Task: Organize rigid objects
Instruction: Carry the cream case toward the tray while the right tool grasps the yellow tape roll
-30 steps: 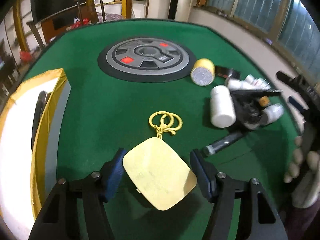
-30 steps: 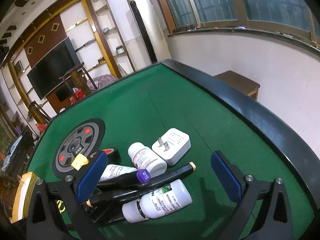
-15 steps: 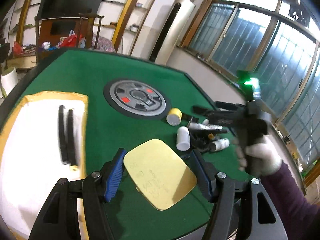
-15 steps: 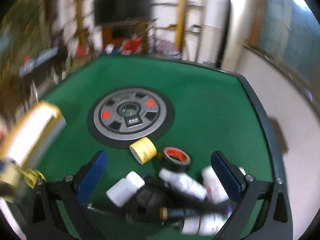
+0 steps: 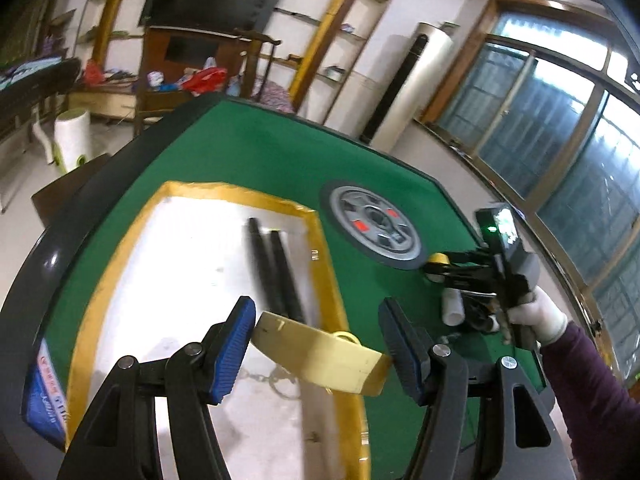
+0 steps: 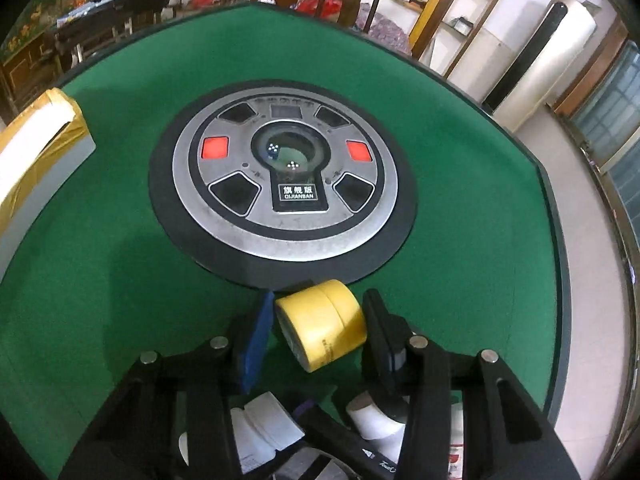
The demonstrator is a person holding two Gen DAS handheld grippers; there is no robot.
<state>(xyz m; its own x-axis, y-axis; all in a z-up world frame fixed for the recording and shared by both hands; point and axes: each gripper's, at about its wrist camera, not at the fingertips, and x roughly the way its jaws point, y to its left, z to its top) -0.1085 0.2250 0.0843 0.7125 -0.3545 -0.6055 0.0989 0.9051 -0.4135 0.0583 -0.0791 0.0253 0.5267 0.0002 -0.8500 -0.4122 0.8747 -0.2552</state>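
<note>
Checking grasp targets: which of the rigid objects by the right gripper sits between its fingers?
The yellow tape roll, lying between the right gripper pads; the white bottles lie behind them.

Table [image 6: 120,264] covered in matt green felt. Beside yellow tape roll [image 6: 320,328], brushed-metal centre disc [image 6: 286,180] seen, black-rimmed. Gold compact [image 5: 318,354] smooth, glossy. Gripper pads [image 5: 236,350] ribbed blue rubber.

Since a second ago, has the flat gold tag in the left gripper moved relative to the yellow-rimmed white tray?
Yes. The flat gold tag, shut in the left gripper, has gone from over green felt beside the yellow-rimmed white tray to above its near corner.
</note>
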